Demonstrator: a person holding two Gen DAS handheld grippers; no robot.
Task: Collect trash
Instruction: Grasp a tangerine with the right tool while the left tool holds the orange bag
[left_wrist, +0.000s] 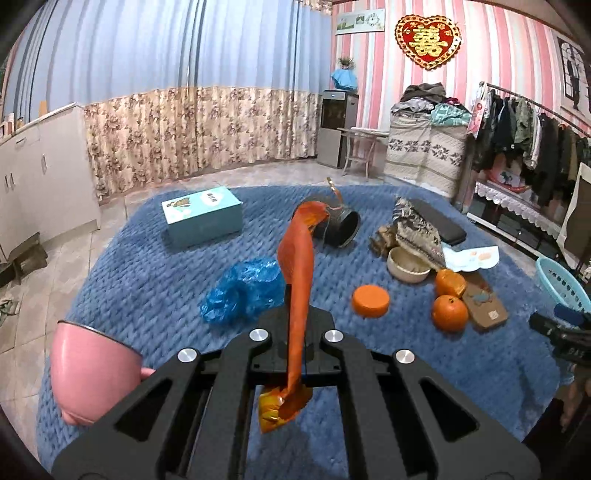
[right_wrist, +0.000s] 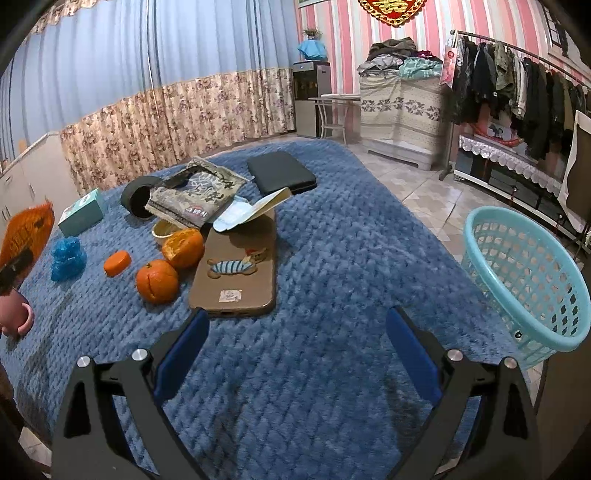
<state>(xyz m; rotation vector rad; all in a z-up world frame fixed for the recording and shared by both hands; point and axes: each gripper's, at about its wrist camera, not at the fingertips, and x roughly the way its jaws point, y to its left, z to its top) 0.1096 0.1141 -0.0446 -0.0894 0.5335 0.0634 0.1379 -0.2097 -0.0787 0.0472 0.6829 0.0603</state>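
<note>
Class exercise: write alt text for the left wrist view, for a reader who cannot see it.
The shut left gripper holds an orange wrapper above a blue blanket. On the blanket lie a blue bag, an orange lid, two oranges, a bowl and a teal box.

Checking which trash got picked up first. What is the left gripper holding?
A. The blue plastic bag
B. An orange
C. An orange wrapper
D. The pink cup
C: the left gripper is shut on the orange wrapper, which sticks up from between its jaws.
</note>
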